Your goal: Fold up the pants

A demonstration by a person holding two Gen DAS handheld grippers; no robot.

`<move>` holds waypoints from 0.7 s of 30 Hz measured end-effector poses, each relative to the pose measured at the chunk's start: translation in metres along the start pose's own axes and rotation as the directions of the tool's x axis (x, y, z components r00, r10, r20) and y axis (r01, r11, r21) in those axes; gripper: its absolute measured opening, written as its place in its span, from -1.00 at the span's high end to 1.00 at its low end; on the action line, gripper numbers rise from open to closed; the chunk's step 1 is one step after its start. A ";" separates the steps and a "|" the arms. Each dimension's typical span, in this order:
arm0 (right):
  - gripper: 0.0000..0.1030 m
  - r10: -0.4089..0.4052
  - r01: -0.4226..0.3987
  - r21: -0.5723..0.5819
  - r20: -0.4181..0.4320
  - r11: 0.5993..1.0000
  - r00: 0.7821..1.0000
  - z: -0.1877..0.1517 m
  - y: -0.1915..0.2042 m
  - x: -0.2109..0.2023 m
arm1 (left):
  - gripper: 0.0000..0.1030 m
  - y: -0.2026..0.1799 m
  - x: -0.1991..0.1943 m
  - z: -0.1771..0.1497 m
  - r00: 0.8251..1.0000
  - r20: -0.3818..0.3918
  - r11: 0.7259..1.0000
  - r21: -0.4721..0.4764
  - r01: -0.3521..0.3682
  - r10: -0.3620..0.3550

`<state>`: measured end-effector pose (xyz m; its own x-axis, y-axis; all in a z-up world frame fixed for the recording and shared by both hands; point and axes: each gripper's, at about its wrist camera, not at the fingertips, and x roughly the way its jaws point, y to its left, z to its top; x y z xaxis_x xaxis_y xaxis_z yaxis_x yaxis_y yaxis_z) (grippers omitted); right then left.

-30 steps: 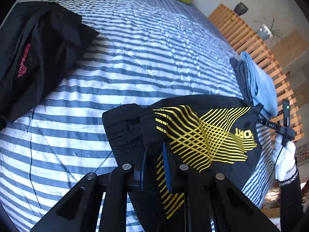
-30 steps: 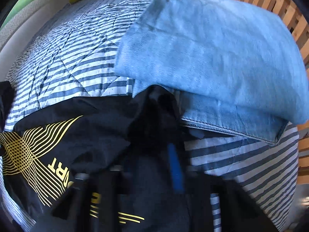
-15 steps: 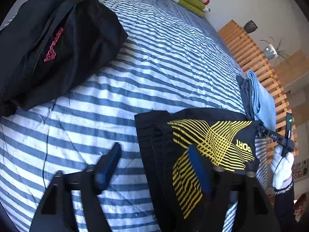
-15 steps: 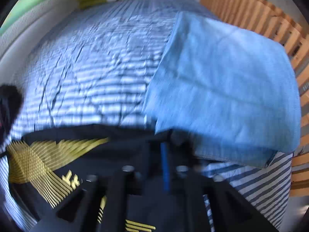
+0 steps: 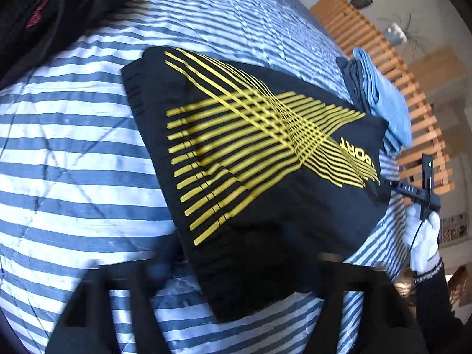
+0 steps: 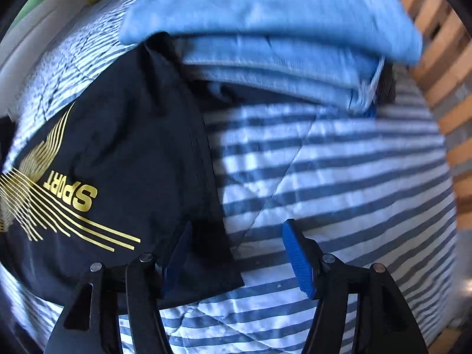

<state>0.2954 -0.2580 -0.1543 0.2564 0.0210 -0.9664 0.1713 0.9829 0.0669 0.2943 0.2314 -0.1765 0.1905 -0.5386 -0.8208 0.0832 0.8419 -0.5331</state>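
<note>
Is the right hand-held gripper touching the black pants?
Cannot tell. In the right wrist view the right hand-held gripper stands open over the black pants' edge; left pad contact unclear.

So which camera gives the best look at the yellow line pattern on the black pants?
The left wrist view. There the black pants lie folded flat on the striped bedspread with the whole crossing yellow pattern visible. The right wrist view catches only one end of the pants, with the word SPORT and the lines' tail.
</note>
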 end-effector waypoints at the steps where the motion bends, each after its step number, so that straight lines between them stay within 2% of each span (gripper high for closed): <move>1: -0.22 0.012 -0.012 -0.009 0.020 1.000 1.000 0.000 0.005 -0.001 | 0.25 0.002 0.002 0.002 0.999 -0.019 0.999 -0.024 0.029 -0.029; 2: -0.22 0.037 -0.036 -0.020 0.022 0.999 0.999 0.000 0.010 -0.001 | 0.32 0.003 0.001 0.003 0.999 -0.015 0.998 -0.046 0.039 -0.040; 3: -0.13 0.059 -0.058 -0.029 0.024 0.998 0.998 0.000 0.017 -0.001 | 0.35 0.005 -0.001 0.004 0.999 -0.010 0.998 -0.057 0.036 -0.036; 4: 0.12 0.059 -0.058 -0.041 0.027 0.998 0.998 0.001 0.025 -0.001 | 0.37 0.005 -0.004 0.003 0.999 -0.006 0.997 -0.061 0.042 -0.042; 5: 0.23 0.033 -0.031 -0.054 0.032 0.998 0.999 0.002 0.033 0.000 | 0.39 0.006 -0.012 0.002 0.998 0.006 0.996 -0.068 0.055 -0.055; 6: 0.63 0.029 -0.027 -0.073 0.022 0.997 0.999 0.003 0.044 0.001 | 0.40 0.006 -0.018 0.002 0.998 0.015 0.996 -0.066 0.059 -0.058; 7: 0.90 0.045 -0.044 -0.080 0.006 0.996 0.999 0.004 0.048 0.000 | 0.40 0.007 -0.027 0.001 0.998 0.024 0.996 -0.064 0.057 -0.056; 10: 0.91 0.045 -0.045 -0.090 0.005 0.995 0.999 -0.005 0.062 -0.016 | 0.41 0.015 -0.057 -0.009 0.997 0.049 0.996 -0.073 0.055 -0.052; 13: 0.91 0.098 -0.099 -0.085 -0.018 0.991 0.995 -0.024 0.071 -0.035 | 0.43 0.026 -0.092 -0.028 0.997 0.069 0.995 -0.086 0.048 -0.042; 15: 0.91 0.115 -0.119 -0.101 -0.041 0.988 0.992 -0.045 0.083 -0.051 | 0.43 0.038 -0.114 -0.048 0.997 0.071 0.995 -0.093 0.028 -0.022; 19: 0.91 0.109 -0.119 -0.149 -0.075 0.982 0.991 -0.111 0.116 -0.073 | 0.42 0.064 -0.150 -0.101 0.998 0.054 0.994 -0.104 -0.017 0.023; 21: 0.89 0.067 -0.084 -0.187 -0.093 0.979 0.993 -0.136 0.130 -0.073 | 0.29 0.071 -0.150 -0.123 0.997 0.019 0.994 -0.080 -0.072 0.074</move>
<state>0.1690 -0.1071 -0.1087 0.1782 0.1040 -0.9785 -0.0315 0.9945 0.1000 0.1512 0.3675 -0.1165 0.2150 -0.4743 -0.8537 -0.0094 0.8731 -0.4875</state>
